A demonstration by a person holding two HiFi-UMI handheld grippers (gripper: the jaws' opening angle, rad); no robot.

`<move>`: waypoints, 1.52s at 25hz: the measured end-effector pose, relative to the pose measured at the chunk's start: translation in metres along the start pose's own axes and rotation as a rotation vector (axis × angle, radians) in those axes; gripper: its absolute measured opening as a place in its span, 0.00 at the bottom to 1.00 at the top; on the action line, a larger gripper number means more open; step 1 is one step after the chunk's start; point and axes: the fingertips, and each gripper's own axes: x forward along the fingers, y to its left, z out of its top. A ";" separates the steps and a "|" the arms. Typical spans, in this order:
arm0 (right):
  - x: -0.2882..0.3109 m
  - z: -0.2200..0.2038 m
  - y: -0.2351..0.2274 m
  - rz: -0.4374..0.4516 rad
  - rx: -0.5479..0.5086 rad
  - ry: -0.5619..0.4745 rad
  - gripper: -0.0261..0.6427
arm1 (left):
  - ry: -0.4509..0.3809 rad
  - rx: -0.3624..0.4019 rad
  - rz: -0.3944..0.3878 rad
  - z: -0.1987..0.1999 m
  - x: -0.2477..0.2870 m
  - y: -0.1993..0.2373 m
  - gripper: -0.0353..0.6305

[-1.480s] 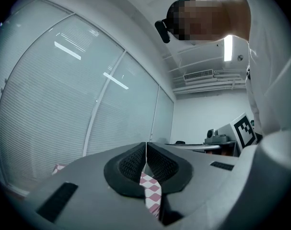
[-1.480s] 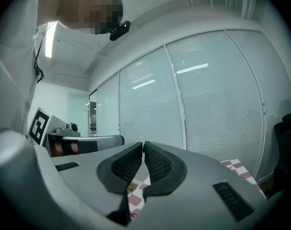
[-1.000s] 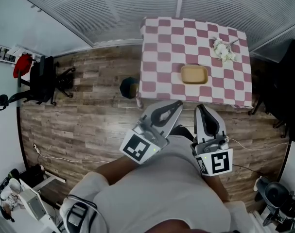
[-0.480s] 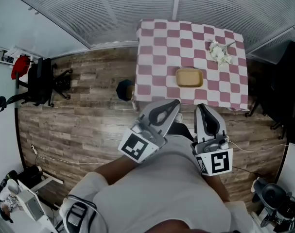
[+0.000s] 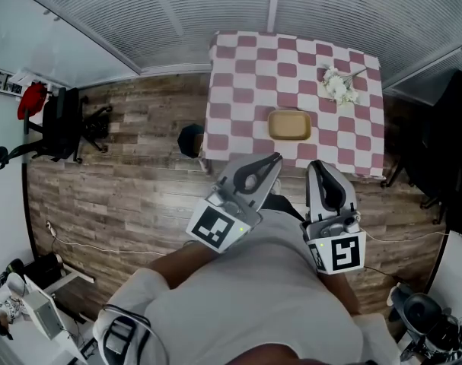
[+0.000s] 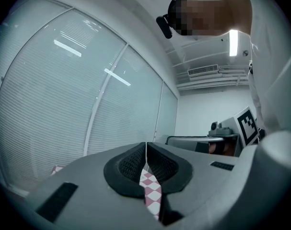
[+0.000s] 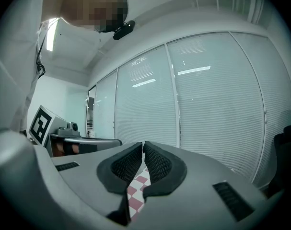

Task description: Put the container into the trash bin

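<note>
A tan rectangular container (image 5: 289, 125) lies on the pink-and-white checked table (image 5: 231, 109), near its front edge. A small dark trash bin (image 5: 190, 140) stands on the wood floor just left of the table. My left gripper (image 5: 273, 160) and right gripper (image 5: 317, 167) are held close to my body, short of the table, both shut with nothing between the jaws. In the left gripper view the left gripper (image 6: 145, 146) points toward the blinds, with checked cloth (image 6: 150, 188) showing below the jaws. The right gripper (image 7: 142, 147) shows the same in its own view.
A white flower bunch (image 5: 338, 87) lies at the table's far right. A black office chair (image 5: 67, 122) with a red item stands at the left wall. Equipment sits on the floor at the lower left (image 5: 25, 303) and lower right (image 5: 421, 318). Window blinds (image 5: 215, 6) close off the far side.
The table, container and bin have shifted slightly left and up in the head view as my head moved. Both grippers stay shut in about the same place.
</note>
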 end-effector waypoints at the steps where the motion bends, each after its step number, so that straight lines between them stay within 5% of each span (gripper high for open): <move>1: 0.001 -0.002 -0.002 0.005 0.001 0.001 0.10 | 0.005 -0.001 0.002 -0.002 0.003 0.000 0.10; 25: 0.029 -0.061 -0.061 0.030 0.023 0.125 0.10 | 0.132 -0.056 0.085 -0.060 0.048 0.034 0.11; 38: 0.052 -0.131 -0.106 0.010 0.033 0.227 0.18 | 0.247 -0.076 0.120 -0.135 0.073 0.071 0.18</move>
